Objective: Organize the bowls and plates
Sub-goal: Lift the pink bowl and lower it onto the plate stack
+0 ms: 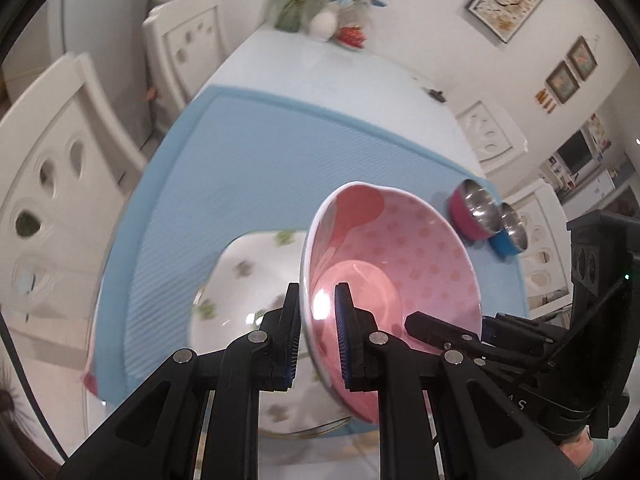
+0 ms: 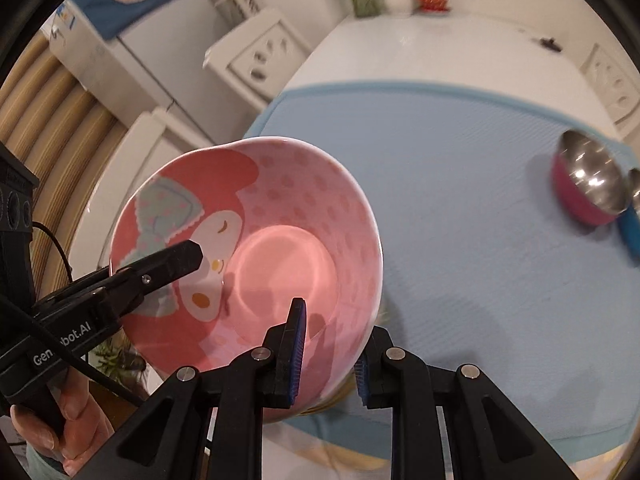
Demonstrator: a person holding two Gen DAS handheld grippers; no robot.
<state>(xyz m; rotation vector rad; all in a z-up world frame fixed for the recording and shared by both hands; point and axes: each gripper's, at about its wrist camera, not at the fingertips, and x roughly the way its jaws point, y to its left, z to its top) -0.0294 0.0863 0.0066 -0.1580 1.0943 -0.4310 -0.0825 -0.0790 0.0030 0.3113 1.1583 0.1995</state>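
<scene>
the pink bowl (image 1: 400, 264) hangs tilted in the air above the near part of the blue mat (image 1: 248, 160), carried by both tools at once. the left tool (image 1: 318, 340) is clamped on the bowl's rim, one pad outside the wall and one inside. the right tool (image 2: 330, 356) is clamped on the opposite rim the same way, and each tool shows at the side of the other's view, with a hand (image 2: 76, 420) gripping the left one's handle.

taking the bowl as landmark: beyond it the mat lies open and bare up to its far edge, and past that edge the white counter (image 1: 340, 76) runs on to a vase of flowers (image 1: 324, 20) at the far end. to the right of the bowl, near the mat's right edge, a magenta steel bowl (image 1: 472, 208) and a blue steel bowl (image 1: 510, 232) stand just beside each other. below and left of the bowl a white floral plate (image 1: 240, 280) lies on the mat near its front edge. white chairs (image 1: 52, 168) line the counter's left side.

the bowl is glossy pink inside with darker polka dots, a white rim, and a cartoon rabbit face with a pale blue bow (image 2: 168, 208) printed on one wall.
</scene>
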